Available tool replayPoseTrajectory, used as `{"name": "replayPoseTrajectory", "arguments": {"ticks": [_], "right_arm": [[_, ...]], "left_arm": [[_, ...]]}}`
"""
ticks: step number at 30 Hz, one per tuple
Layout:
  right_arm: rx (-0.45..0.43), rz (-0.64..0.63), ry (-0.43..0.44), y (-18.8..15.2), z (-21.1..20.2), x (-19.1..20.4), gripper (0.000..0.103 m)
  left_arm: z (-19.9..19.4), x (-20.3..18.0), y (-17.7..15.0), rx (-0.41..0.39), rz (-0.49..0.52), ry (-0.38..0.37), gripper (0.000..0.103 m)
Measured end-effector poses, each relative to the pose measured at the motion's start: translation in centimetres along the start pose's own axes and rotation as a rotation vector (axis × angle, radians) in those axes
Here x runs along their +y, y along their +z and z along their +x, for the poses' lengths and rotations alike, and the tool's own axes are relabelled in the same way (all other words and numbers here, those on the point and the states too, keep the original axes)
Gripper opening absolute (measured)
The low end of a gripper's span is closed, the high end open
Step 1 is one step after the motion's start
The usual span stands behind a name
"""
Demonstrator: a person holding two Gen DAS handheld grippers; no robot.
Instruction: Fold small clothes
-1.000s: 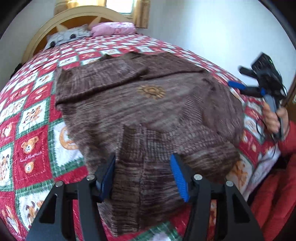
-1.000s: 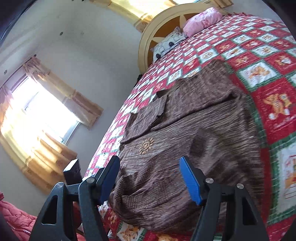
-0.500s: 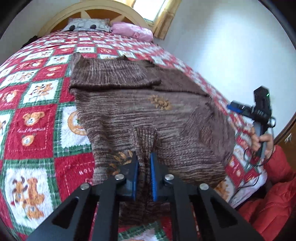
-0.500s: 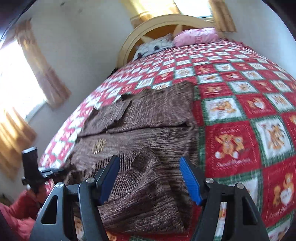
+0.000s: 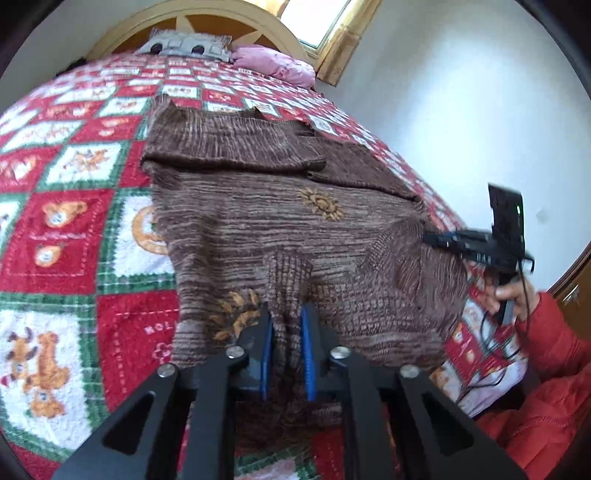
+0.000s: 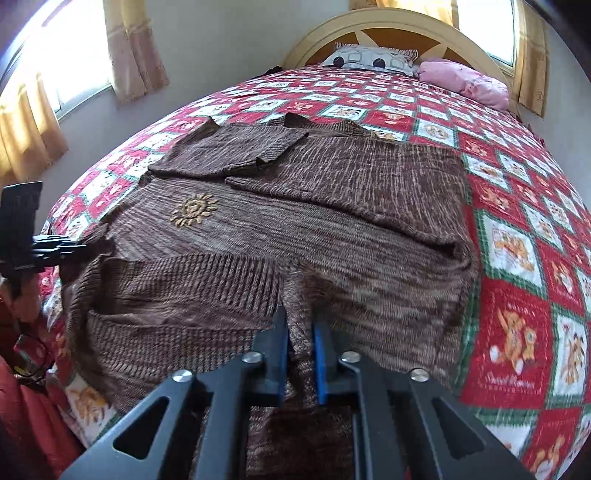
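Note:
A brown knitted sweater (image 5: 280,218) with an orange sun motif lies spread on the bed, its far sleeves folded across the top; it also shows in the right wrist view (image 6: 332,221). My left gripper (image 5: 286,321) is shut on a ridge of the sweater's near hem. My right gripper (image 6: 300,332) is shut on another pinch of the near hem. In the left wrist view the right gripper (image 5: 480,247) sits at the sweater's right edge. In the right wrist view the left gripper (image 6: 44,247) sits at the sweater's left edge.
The bed carries a red, green and white teddy-bear quilt (image 5: 66,229), also in the right wrist view (image 6: 524,266). A grey pillow (image 6: 373,59) and a pink pillow (image 6: 465,79) lie by the arched headboard (image 6: 388,26). Curtained windows (image 6: 44,70) on the left. A red-sleeved arm (image 5: 546,332).
Both grippers went from open to shut on the sweater's near hem: the left closed about half a second ago, the right just now. Both views swung toward the headboard.

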State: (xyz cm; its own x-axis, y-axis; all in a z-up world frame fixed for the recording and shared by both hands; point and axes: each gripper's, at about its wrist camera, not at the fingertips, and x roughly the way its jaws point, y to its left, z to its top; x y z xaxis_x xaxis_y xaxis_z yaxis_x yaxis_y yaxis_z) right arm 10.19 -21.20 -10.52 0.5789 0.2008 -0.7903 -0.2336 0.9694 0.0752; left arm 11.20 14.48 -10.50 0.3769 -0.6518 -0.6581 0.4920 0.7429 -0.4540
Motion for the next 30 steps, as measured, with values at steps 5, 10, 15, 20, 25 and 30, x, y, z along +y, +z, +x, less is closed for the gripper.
{"name": "replayPoseTrajectory", "arguments": {"ticks": [5, 10, 15, 20, 25, 30], "right_arm": [[-0.07, 0.067, 0.0, -0.5, -2.1, -0.2, 0.009], [-0.175, 0.128, -0.019, -0.8, -5.0, -0.2, 0.009], [-0.262, 0.212, -0.055, -0.6, -7.4, -1.0, 0.009], [-0.37, 0.308, -0.101, -0.1, -9.9, -2.3, 0.007], [-0.323, 0.379, -0.087, 0.0, -7.7, -4.0, 0.007], [-0.24, 0.438, -0.064, -0.9, -3.9, -5.3, 0.007]], "left_arm": [[0.9, -0.1, 1.1, 0.028, -0.02, -0.009, 0.03], [0.9, -1.4, 1.1, 0.017, 0.072, 0.086, 0.011], [-1.7, -1.9, 1.2, -0.1, 0.061, 0.085, 0.01], [-5.6, -0.3, 2.5, -0.243, -0.024, 0.114, 0.01], [-3.1, 0.5, 3.1, -0.181, -0.039, 0.216, 0.01], [0.0, 2.4, 2.9, -0.128, -0.119, 0.248, 0.01]]}}
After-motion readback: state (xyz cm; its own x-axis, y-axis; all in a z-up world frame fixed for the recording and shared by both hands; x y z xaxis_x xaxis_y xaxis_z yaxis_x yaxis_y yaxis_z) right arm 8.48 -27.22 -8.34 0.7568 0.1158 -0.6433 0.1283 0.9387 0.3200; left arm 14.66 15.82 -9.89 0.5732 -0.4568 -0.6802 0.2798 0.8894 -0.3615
